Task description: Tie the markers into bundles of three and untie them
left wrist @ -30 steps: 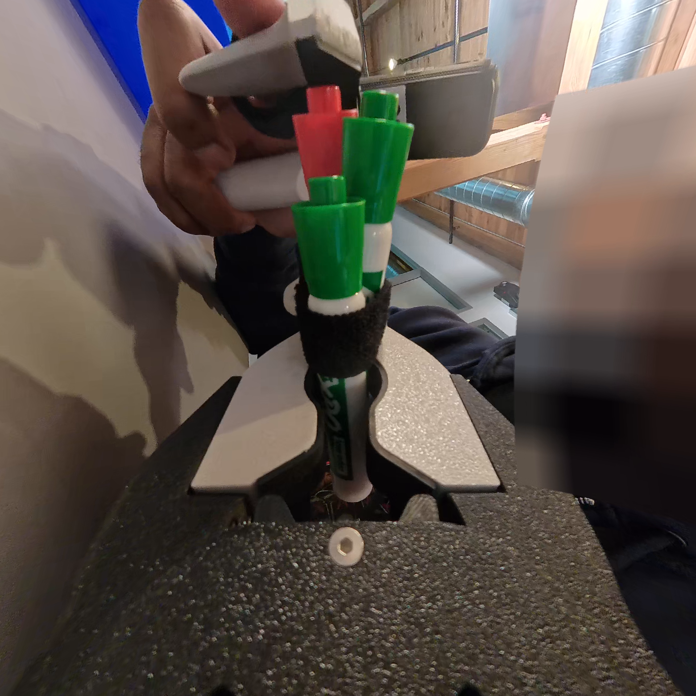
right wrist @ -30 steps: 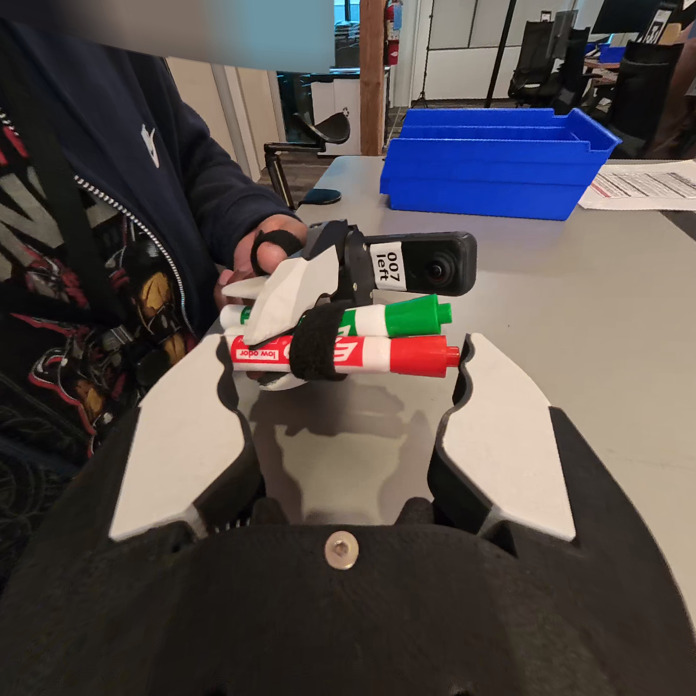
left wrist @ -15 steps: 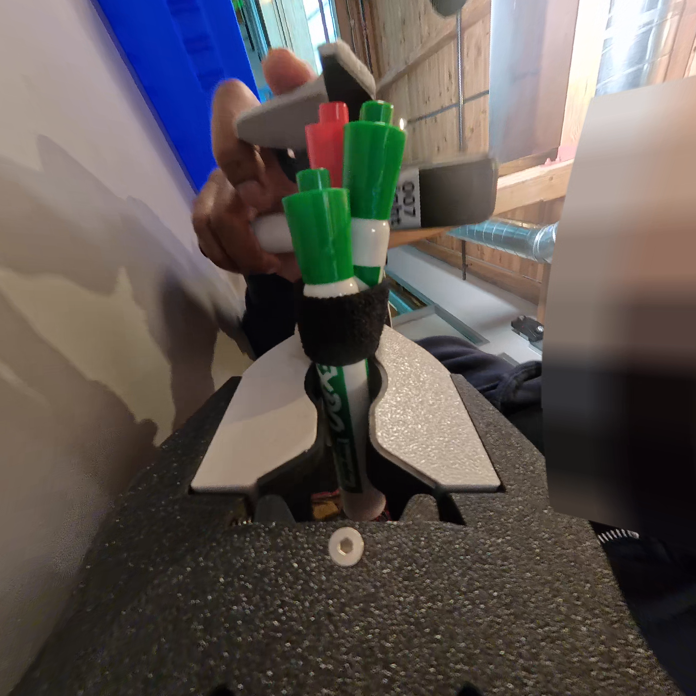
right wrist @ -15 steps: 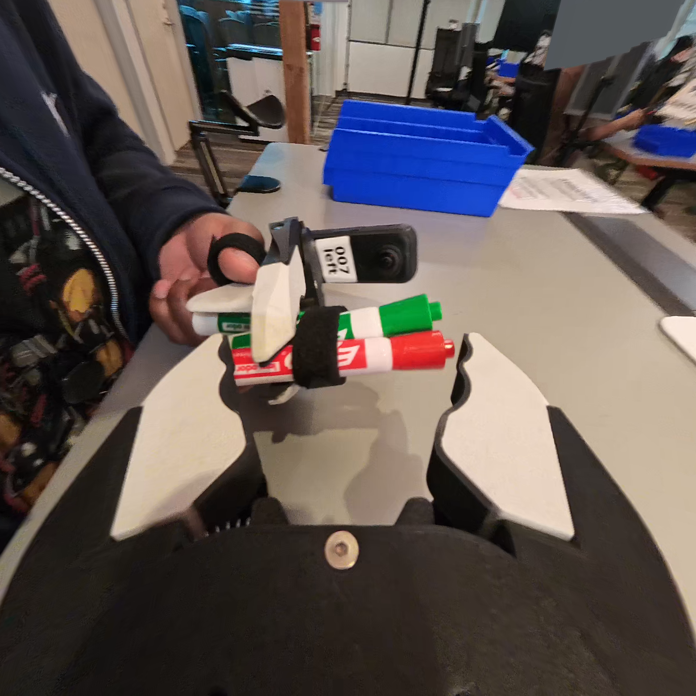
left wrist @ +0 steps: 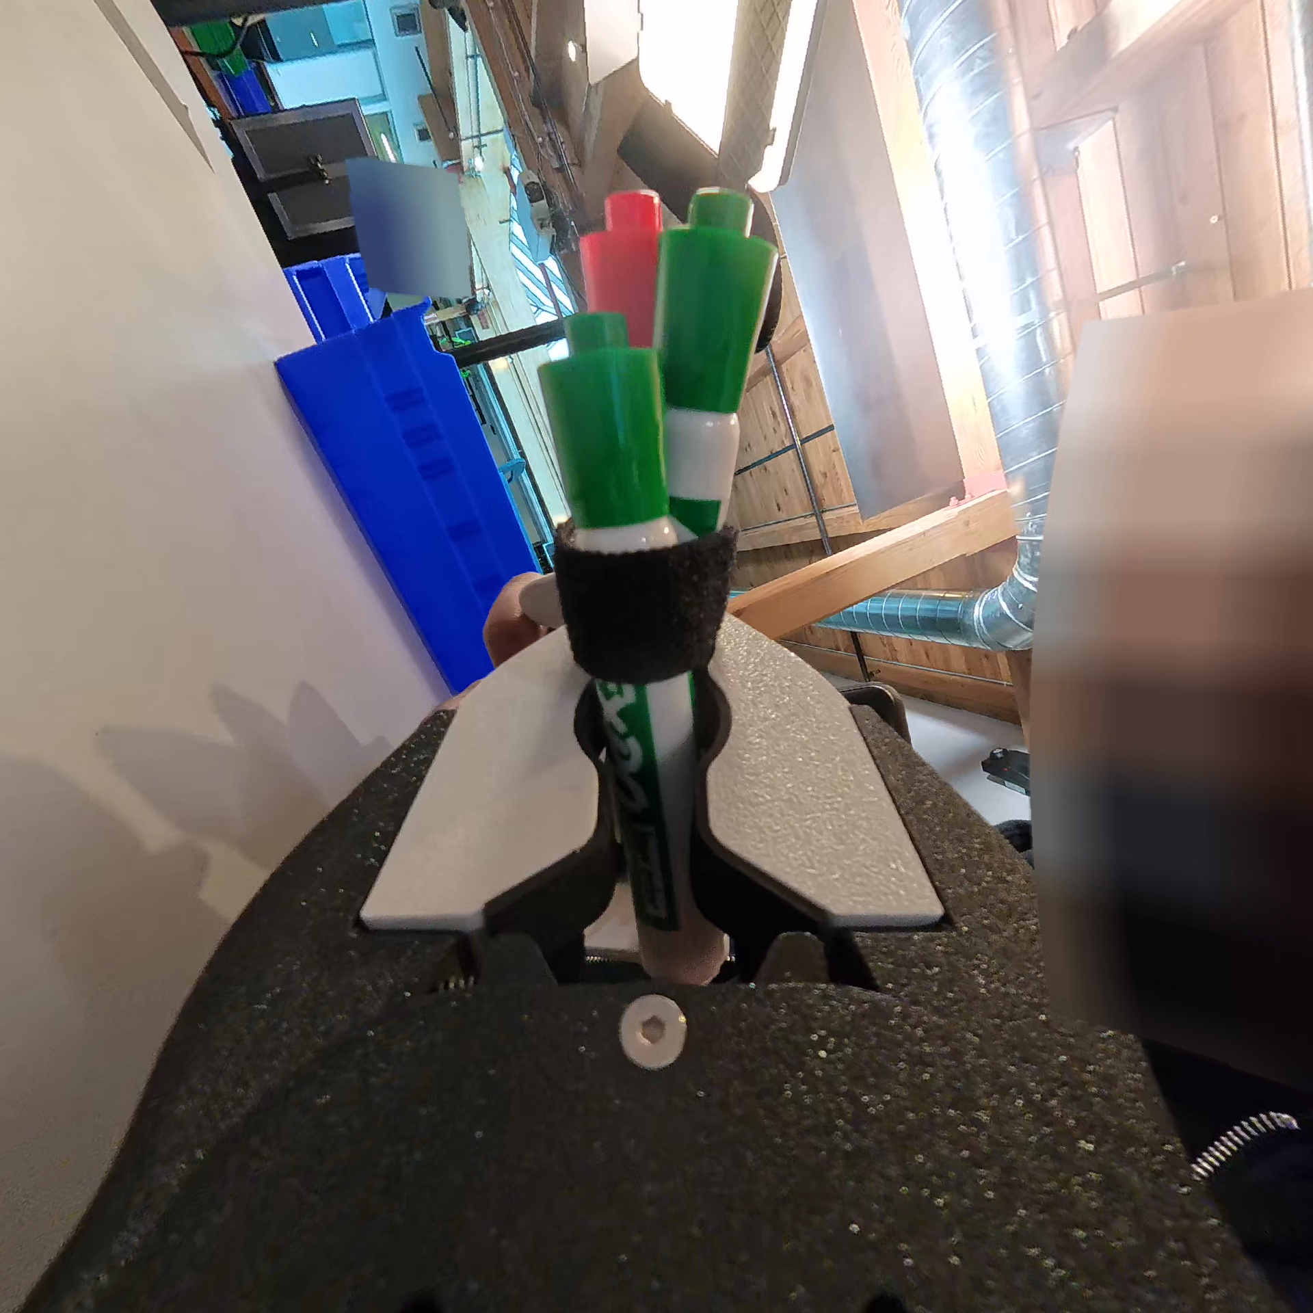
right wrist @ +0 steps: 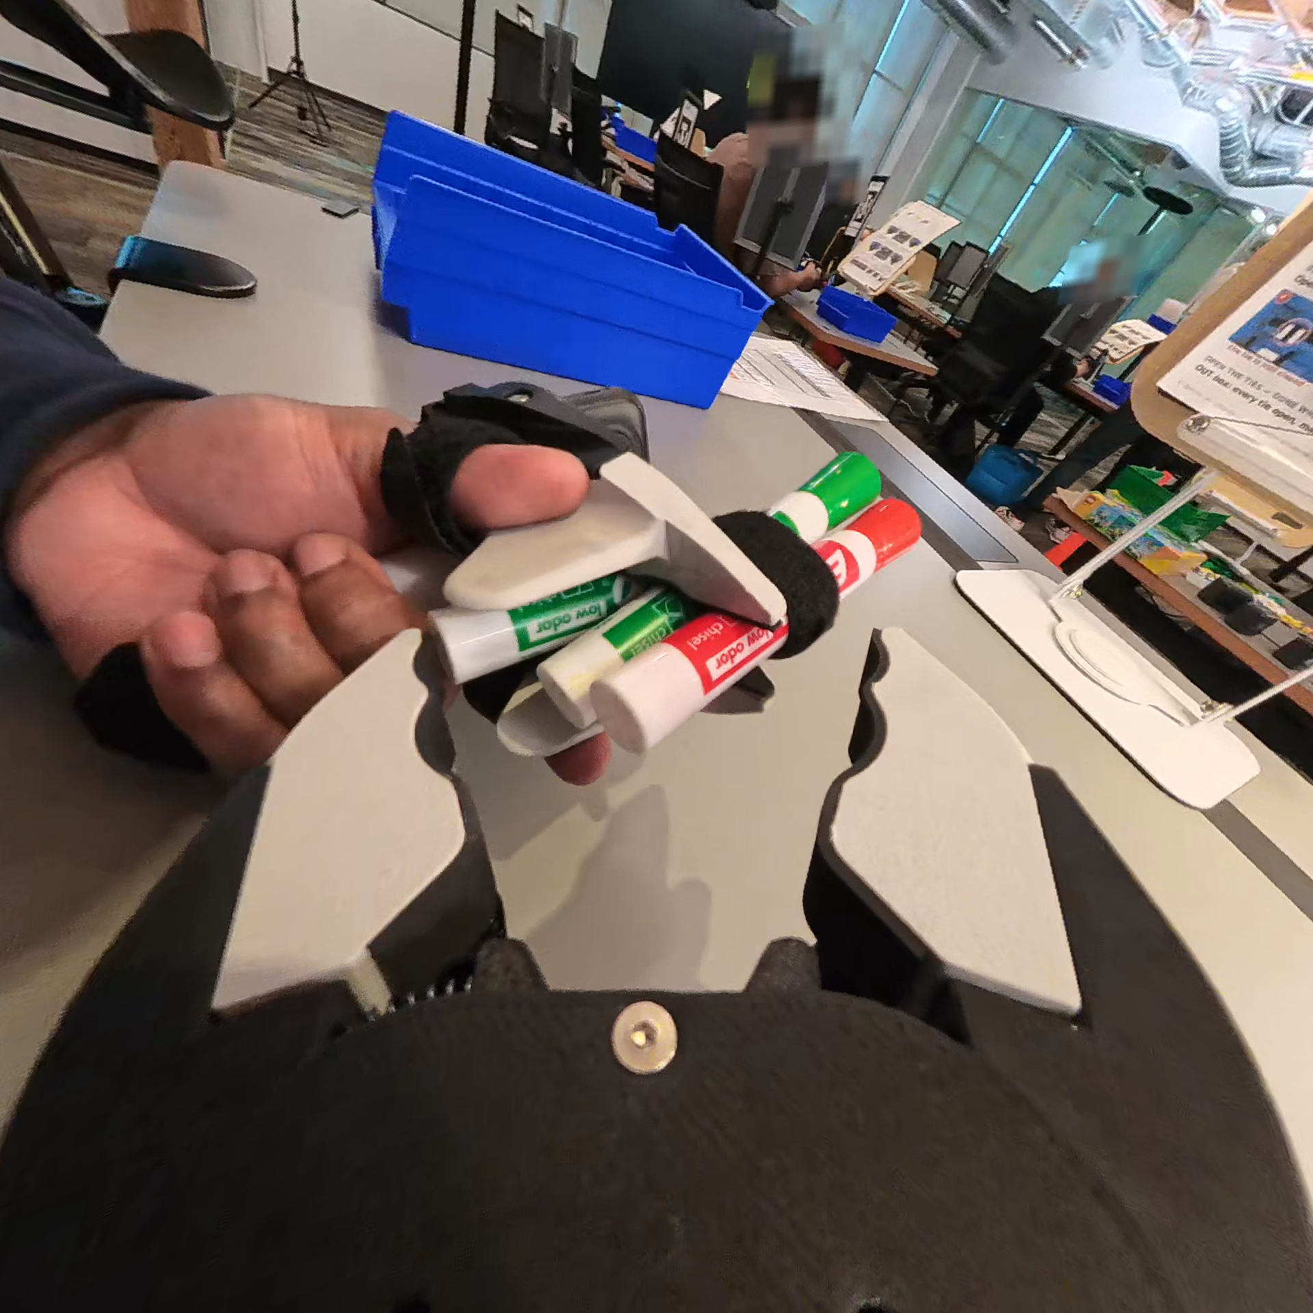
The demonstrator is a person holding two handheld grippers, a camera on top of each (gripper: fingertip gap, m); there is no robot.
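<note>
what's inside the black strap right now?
The black strap wraps three markers: two green markers and one red marker. The left tongs are shut on the bundle. The barrel sections under the strap are covered, and so is its fastening.

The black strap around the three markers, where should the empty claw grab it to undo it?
Probably the black strap itself, on its bare side facing the right claw, coming straight forward. The left claw is shut on the marker bundle just behind the strap, so that side is blocked. The strap's loose end cannot be made out.
</note>
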